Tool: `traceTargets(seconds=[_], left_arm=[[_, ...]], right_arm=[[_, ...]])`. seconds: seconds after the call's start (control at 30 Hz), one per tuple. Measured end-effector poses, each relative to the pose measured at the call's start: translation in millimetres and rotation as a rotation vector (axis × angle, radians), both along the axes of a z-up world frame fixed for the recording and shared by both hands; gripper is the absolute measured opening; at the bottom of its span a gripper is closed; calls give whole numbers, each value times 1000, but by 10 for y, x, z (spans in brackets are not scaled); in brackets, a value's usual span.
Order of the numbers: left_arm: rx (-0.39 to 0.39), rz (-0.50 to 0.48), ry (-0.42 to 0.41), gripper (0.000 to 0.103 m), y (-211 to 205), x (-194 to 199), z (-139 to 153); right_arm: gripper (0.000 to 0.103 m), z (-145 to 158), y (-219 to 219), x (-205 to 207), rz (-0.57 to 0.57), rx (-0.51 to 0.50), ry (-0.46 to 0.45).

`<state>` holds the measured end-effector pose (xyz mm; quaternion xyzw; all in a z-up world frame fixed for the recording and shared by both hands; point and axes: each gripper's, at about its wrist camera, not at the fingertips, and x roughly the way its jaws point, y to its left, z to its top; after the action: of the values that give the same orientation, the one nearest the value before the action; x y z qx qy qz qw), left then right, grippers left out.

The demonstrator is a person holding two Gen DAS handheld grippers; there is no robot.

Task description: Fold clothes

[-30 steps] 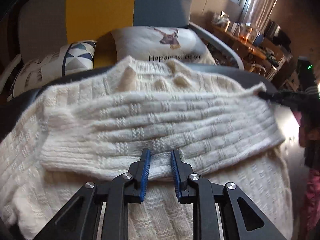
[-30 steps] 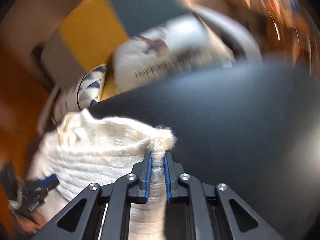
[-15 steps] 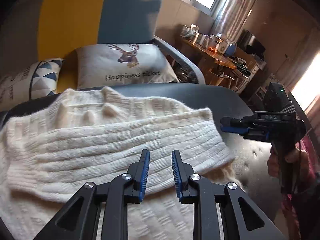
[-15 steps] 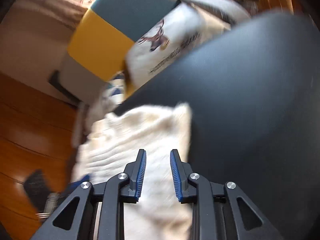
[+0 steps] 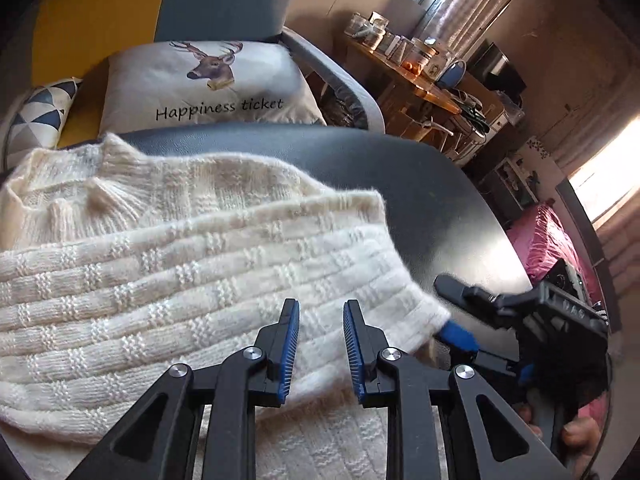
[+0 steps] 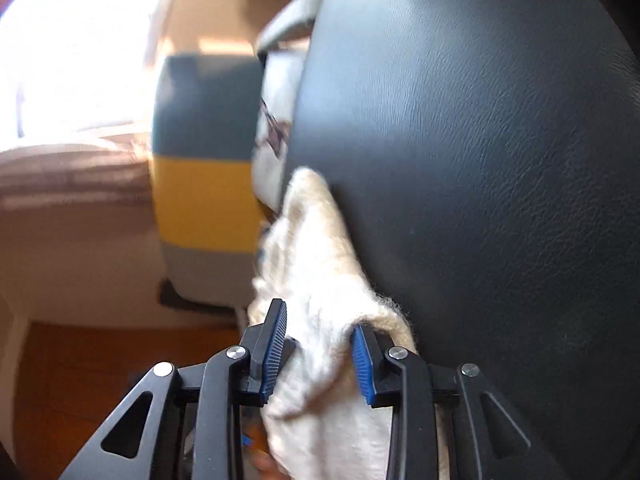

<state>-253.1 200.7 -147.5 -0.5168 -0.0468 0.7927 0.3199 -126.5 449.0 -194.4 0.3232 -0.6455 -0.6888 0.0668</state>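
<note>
A: Where does the cream knit sweater (image 5: 168,264) lie?

B: On the round black bench (image 5: 420,200), over the side nearest the deer cushion (image 5: 208,80). A sleeve is folded across the body, cuff pointing away from that cushion's side.

A: And the left gripper (image 5: 320,344)?

B: Spread, hovering just above the sweater with nothing between its blue pads (image 5: 289,352).

A: What does the left wrist view give that the other lacks?

B: The whole layout: the collar near the cushion, a triangle-patterned cushion (image 5: 36,112) beside it, the yellow and blue chair back (image 5: 160,4) behind, and a cluttered wooden side table (image 5: 412,68) further off with jars and a blue kettle on it; I cannot tell what the jars hold. It also shows the right gripper (image 5: 452,308) from outside, at the sweater's cuff corner, one finger above the cloth and one blue pad just below the edge, with fingertips (image 5: 580,436) of the person's hand wrapped on its handle.

A: And the right wrist view?

B: Close and rolled sideways. The right gripper (image 6: 318,350) stands spread with a bunched fold of sweater (image 6: 320,300) between its pads (image 6: 362,360), loosely, not squeezed. The black bench (image 6: 500,160) fills most of that picture, with the chair back (image 6: 208,152) beyond the sweater.
</note>
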Motion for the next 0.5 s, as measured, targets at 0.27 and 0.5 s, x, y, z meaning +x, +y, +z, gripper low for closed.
traceTargets(seconds=[0.27, 0.5], left_arm=[[69, 42, 3, 24, -175, 78, 42], [115, 199, 45, 30, -972, 74, 302]], right_arm=[[29, 176, 58, 131, 58, 148, -68], [33, 669, -305, -136, 165, 374, 1]])
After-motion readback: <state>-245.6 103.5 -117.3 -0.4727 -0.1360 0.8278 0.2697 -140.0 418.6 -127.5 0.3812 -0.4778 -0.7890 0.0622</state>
